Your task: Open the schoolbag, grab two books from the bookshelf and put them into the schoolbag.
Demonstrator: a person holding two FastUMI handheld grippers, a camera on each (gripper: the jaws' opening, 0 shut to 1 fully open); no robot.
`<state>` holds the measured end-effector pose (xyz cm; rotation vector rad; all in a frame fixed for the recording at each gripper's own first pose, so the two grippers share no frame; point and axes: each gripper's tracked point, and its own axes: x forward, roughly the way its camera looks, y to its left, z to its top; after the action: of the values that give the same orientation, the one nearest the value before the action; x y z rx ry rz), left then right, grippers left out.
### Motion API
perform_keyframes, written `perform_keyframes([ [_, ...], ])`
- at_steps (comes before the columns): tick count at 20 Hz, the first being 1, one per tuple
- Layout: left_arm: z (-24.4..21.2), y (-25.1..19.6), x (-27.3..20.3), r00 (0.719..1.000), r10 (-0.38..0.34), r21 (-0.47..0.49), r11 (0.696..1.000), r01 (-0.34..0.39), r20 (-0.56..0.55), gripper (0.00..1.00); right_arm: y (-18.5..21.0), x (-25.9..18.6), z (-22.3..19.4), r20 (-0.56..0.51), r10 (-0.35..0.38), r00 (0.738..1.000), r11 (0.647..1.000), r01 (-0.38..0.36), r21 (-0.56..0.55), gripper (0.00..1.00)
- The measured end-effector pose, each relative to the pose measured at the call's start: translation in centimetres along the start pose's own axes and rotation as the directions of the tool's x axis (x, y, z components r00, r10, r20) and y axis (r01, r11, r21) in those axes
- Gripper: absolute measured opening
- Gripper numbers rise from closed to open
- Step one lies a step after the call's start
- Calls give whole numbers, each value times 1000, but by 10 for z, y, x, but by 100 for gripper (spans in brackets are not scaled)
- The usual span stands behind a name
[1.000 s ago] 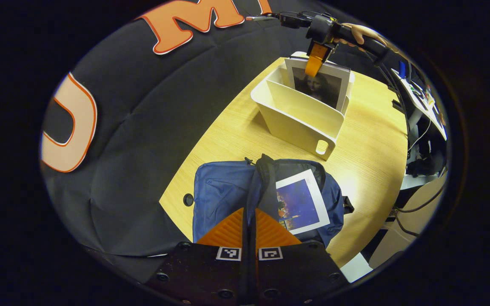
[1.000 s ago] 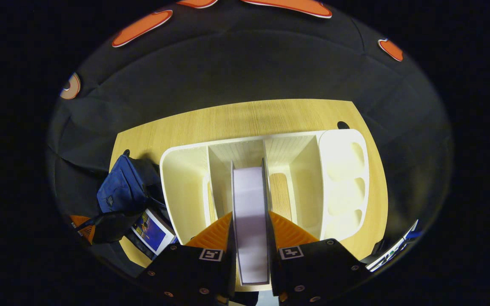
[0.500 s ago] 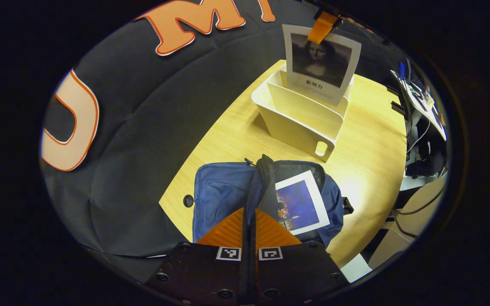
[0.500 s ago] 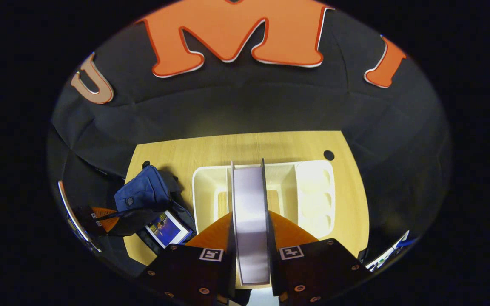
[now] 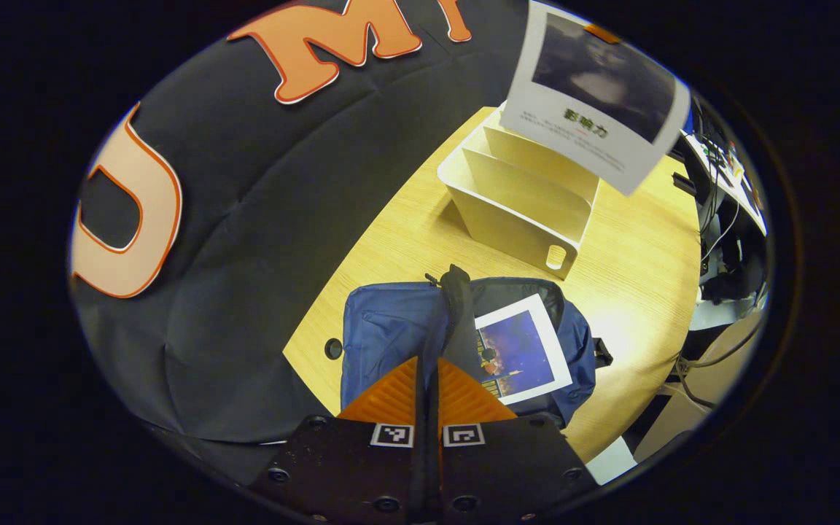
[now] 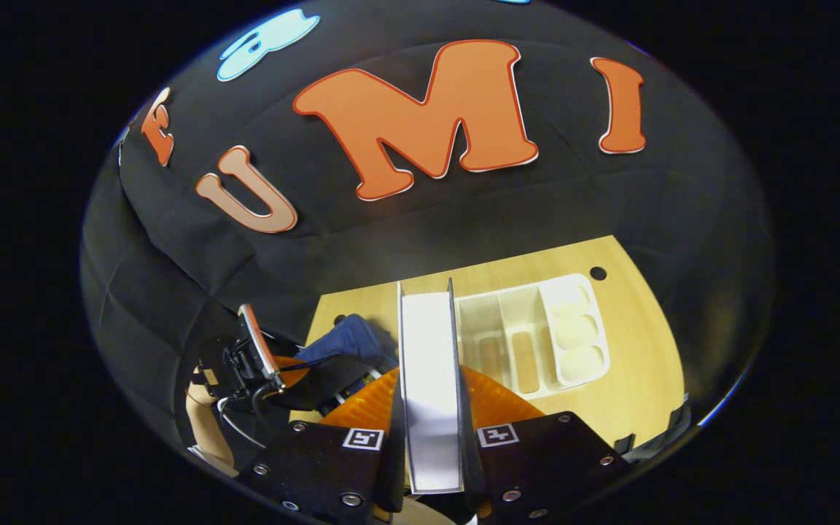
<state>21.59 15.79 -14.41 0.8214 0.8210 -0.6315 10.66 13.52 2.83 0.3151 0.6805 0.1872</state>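
The blue schoolbag [image 5: 387,328] lies on the wooden table [image 5: 639,248], and my left gripper [image 5: 427,368] is shut on its dark flap [image 5: 455,292], holding it up. A book with a blue cover [image 5: 518,350] rests in the opened bag. The white bookshelf [image 5: 529,197] stands farther back. High above the shelf hangs a second book with a dark portrait cover [image 5: 595,95]. In the right gripper view that book [image 6: 429,364] shows edge-on, with my right gripper [image 6: 429,386] shut on it. The bookshelf [image 6: 537,335] and schoolbag [image 6: 347,341] lie below it.
A round cable hole [image 5: 332,348] sits in the table beside the bag. Cables and equipment [image 5: 719,255] crowd the space past the table's right edge. In the right gripper view, a hand [image 6: 201,415] holds the left gripper [image 6: 278,368] at the bag.
My right gripper has lifted the portrait book up out of the bookshelf and well above it. My left gripper has stayed shut on the bag's flap.
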Motion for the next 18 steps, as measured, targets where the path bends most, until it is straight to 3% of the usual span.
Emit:
perform_keyframes([
  [3, 0, 2, -2, 1000, 15, 12, 1000, -15, -3, 1, 19, 21, -51, -40, 122, 992, 986, -116, 121, 32],
  [9, 2, -1, -9, 1000, 20, 30, 999, -20, 1, 1, 49, 110, -124, -54, 226, 973, 929, -198, 314, 32],
  [18, 6, -7, -13, 1000, 13, 21, 1000, -14, 19, 1, 67, 210, -154, 72, 193, 979, 851, -203, 484, 32],
])
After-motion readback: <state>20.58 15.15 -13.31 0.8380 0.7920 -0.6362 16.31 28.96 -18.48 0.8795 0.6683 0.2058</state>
